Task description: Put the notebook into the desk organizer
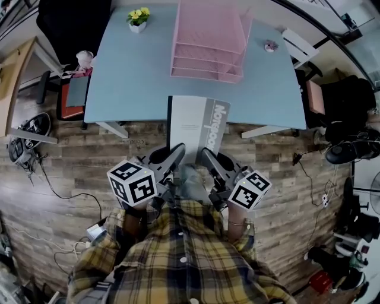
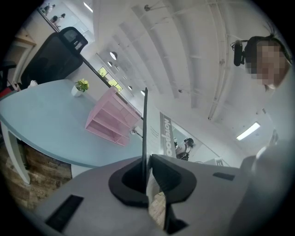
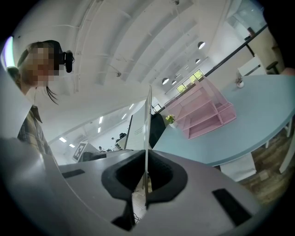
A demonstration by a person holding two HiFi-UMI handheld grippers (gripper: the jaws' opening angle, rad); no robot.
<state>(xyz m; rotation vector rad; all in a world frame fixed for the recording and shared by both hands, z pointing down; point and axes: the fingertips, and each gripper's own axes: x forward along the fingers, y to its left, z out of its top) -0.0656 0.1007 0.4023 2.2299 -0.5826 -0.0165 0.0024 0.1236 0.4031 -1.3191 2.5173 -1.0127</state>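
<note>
In the head view, the grey notebook (image 1: pixel 196 122), black along its spine, is held over the near edge of the blue worktop (image 1: pixel 136 71), with bare surface before the pink organizer (image 1: pixel 208 44). The left gripper view shows the left claw (image 2: pixel 146 179) pinching its thin edge. The right gripper view shows the right claw (image 3: pixel 146 177) pinching it likewise.

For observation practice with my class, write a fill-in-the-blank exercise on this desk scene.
The desk organizer on the table is ____ in colour.
The left hand-held gripper and right hand-held gripper are both shut on the ____.
The potted plant has ____ flowers.
Missing words: pink; notebook; yellow.
</note>
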